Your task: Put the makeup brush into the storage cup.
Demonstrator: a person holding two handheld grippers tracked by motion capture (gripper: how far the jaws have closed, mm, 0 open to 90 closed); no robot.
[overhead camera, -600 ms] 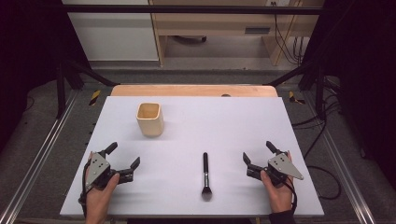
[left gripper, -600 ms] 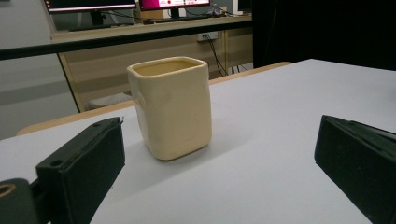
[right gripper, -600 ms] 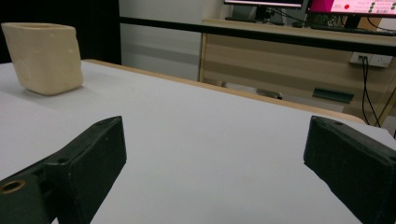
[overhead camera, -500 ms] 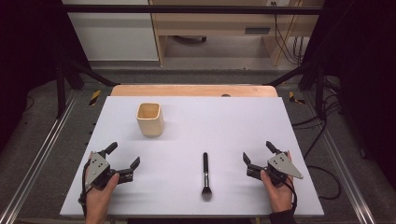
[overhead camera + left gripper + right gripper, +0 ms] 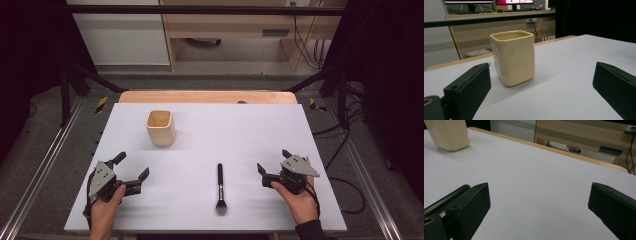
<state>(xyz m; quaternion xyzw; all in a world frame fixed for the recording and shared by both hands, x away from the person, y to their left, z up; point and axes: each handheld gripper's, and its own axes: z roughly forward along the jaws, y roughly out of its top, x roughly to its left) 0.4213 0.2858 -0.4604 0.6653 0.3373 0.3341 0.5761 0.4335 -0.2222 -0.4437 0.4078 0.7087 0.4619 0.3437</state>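
Worktop (image 5: 300, 130): white sheet over wood, far edge bare.
Room: dark curtains, grey floor (image 5: 45, 150).
Left hand-held gripper (image 5: 131, 172): released, near-left corner.
Right hand-held gripper (image 5: 272, 161): released, near-right corner.
Brush (image 5: 220, 186): between them.
Cup (image 5: 161, 127): upright, toward far-left.

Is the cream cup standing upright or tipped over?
Upright: the cream cup stands on its base on the white table, open mouth facing up.

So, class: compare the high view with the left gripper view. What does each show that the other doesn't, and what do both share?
High view alone: the black brush lying between both open grippers, the left gripper and right gripper, each held in a hand. Left gripper view alone: monitors on a desk behind. Both share the cream cup standing upright on the white table.
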